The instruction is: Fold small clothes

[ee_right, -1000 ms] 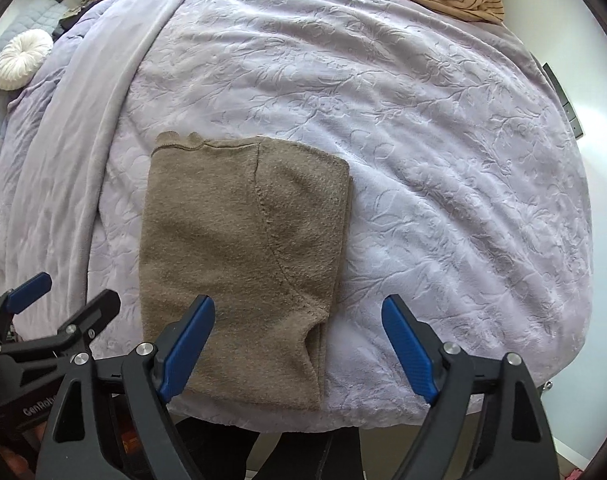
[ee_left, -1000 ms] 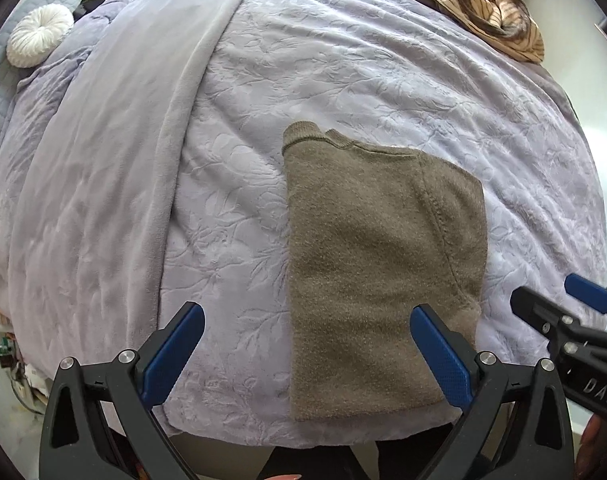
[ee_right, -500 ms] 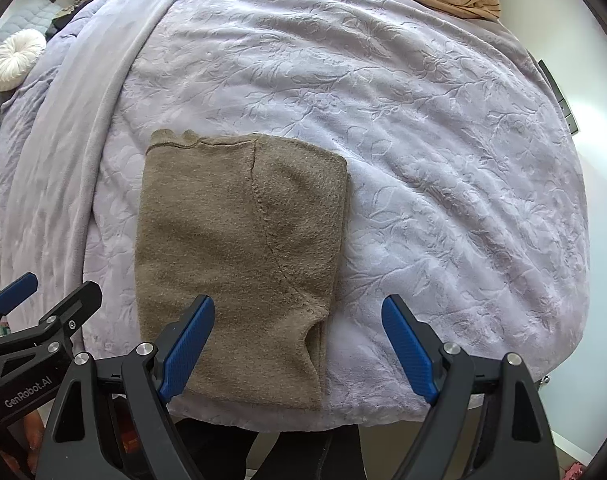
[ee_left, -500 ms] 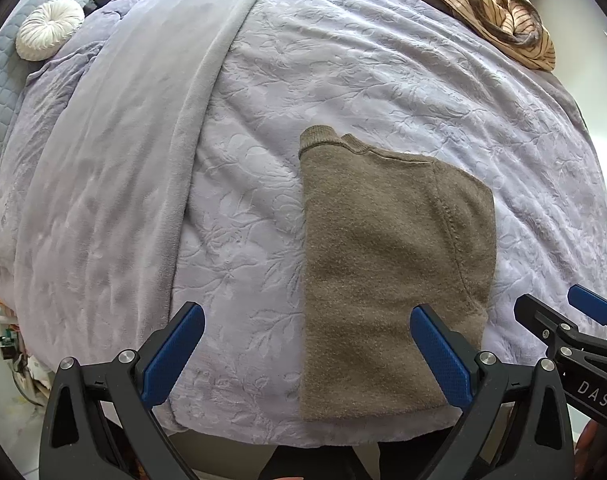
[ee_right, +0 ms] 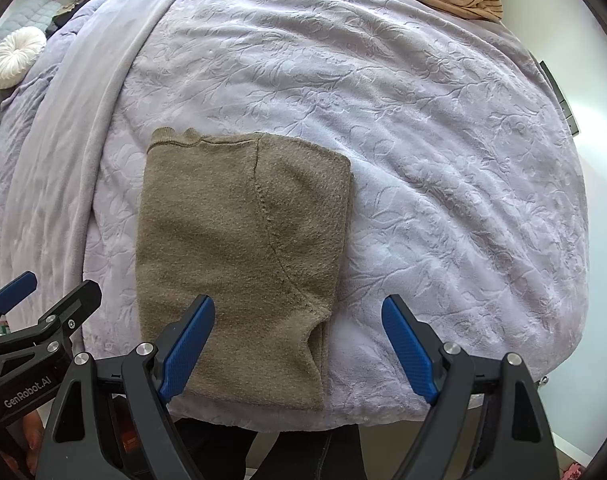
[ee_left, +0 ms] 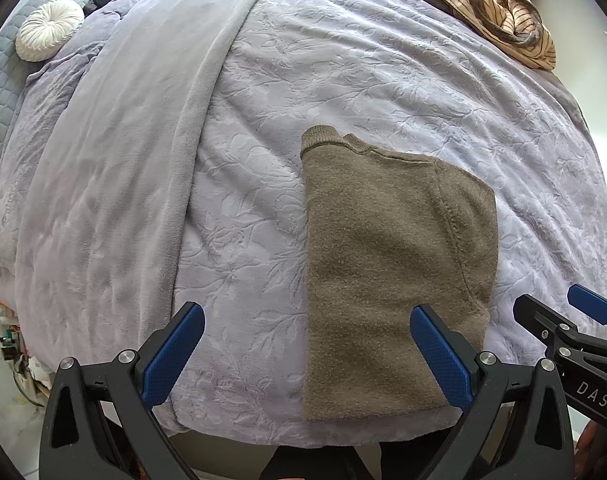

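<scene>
An olive-brown knit garment (ee_left: pixel 387 272) lies folded into a flat rectangle on the lavender bedspread (ee_left: pixel 343 92), near the bed's front edge; it also shows in the right wrist view (ee_right: pixel 239 248). My left gripper (ee_left: pixel 303 356) is open and empty, held above the bed's front edge with its right finger over the garment's lower right part. My right gripper (ee_right: pixel 299 348) is open and empty, held above the garment's lower right corner. Each gripper shows at the edge of the other's view.
A plain lavender blanket (ee_left: pixel 115 168) runs in a band down the left side of the bed. A round white cushion (ee_left: pixel 49 34) lies at the far left. A striped tan cloth pile (ee_left: pixel 503 20) lies at the far right corner. The floor shows below the bed's front edge.
Both grippers have drifted slightly back and left, so the garment sits a little further right and lower in the left wrist view. The garment has not moved. Both jaws stay open.
</scene>
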`<state>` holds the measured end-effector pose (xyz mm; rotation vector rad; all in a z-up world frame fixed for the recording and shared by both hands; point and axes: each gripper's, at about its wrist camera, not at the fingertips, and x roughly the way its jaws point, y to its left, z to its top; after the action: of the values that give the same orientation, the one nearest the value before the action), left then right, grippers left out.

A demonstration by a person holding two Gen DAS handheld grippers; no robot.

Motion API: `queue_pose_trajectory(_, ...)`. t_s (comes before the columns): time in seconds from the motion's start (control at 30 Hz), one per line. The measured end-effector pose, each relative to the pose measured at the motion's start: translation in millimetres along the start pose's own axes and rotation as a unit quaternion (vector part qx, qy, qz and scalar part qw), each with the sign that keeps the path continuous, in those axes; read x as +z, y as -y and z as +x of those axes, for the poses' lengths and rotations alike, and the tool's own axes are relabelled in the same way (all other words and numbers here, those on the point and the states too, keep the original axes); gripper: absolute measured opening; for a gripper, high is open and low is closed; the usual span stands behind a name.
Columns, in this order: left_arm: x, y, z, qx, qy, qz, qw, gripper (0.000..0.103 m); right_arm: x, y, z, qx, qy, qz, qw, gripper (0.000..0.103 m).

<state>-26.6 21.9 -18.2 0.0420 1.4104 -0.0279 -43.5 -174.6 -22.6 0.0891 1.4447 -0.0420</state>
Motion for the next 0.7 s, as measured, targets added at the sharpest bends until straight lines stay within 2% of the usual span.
queue_pose_trajectory(0.47,-1.4,1.5,0.2,0.007,-0.002,0.004,1.0000,0.103,-2.6,-0.8,1.8,0.000,-0.001,0.000,1.000,0.088)
queue_pose_trajectory(0.7,-1.6,-1.2,-0.5,0.014,0.012,0.001,0.9998,0.103,-3.2,-1.9,1.4,0.000,-0.001,0.001,1.000,0.088)
